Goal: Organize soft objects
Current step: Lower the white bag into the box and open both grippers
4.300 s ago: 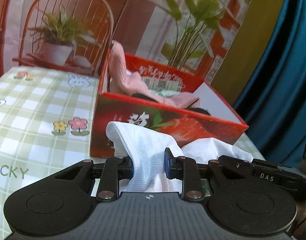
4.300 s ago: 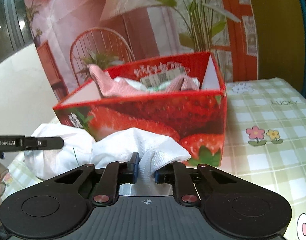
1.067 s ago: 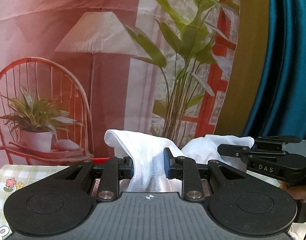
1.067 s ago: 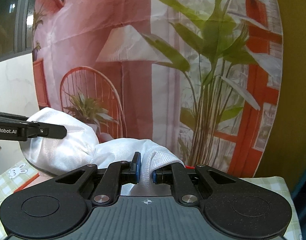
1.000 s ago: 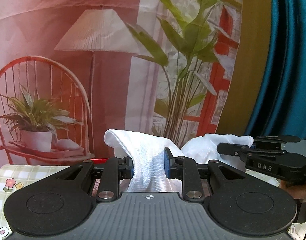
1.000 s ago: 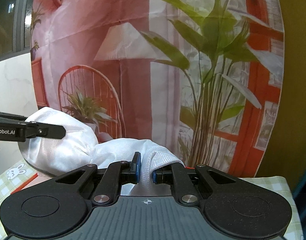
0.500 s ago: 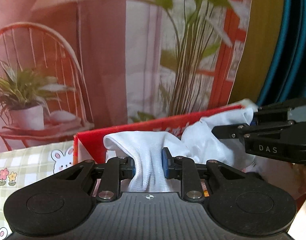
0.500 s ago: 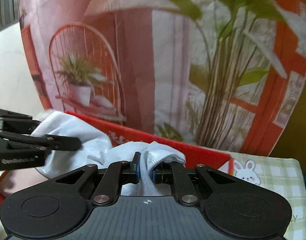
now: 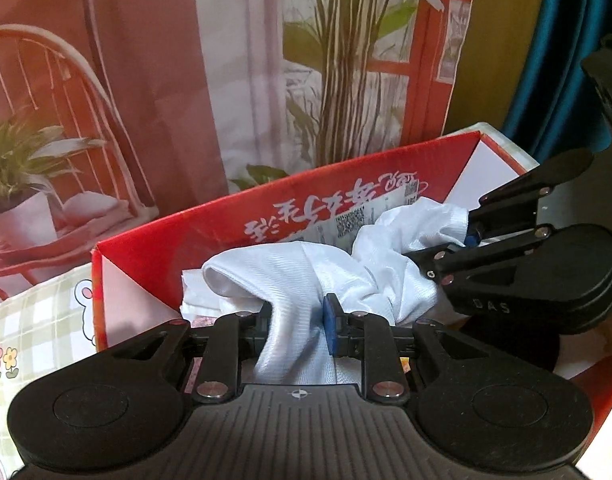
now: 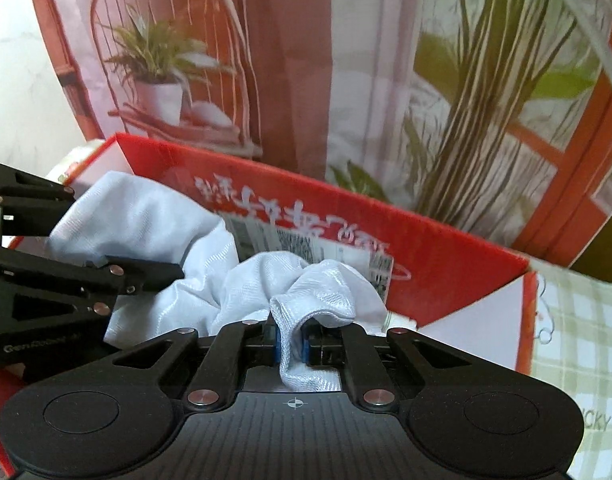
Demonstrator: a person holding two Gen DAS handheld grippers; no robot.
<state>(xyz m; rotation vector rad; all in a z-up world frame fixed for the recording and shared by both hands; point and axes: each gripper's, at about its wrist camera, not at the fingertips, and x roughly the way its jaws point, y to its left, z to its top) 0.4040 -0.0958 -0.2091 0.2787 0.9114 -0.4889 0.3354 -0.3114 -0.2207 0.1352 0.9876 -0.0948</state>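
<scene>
A white cloth hangs bunched between my two grippers. My left gripper is shut on one end of it; it also shows in the right wrist view. My right gripper is shut on the other end of the white cloth; it shows at the right of the left wrist view. Both hold the cloth over the open red strawberry box, low between its walls. Other fabric lies under the cloth, mostly hidden.
The box stands on a green checked tablecloth with flower and rabbit prints, also seen at the right. A printed backdrop of a chair and plants hangs close behind. A blue curtain hangs at the right.
Both grippers have come down and forward with the cloth from above the box, so it now sits inside the box opening. Both stay shut on it.
</scene>
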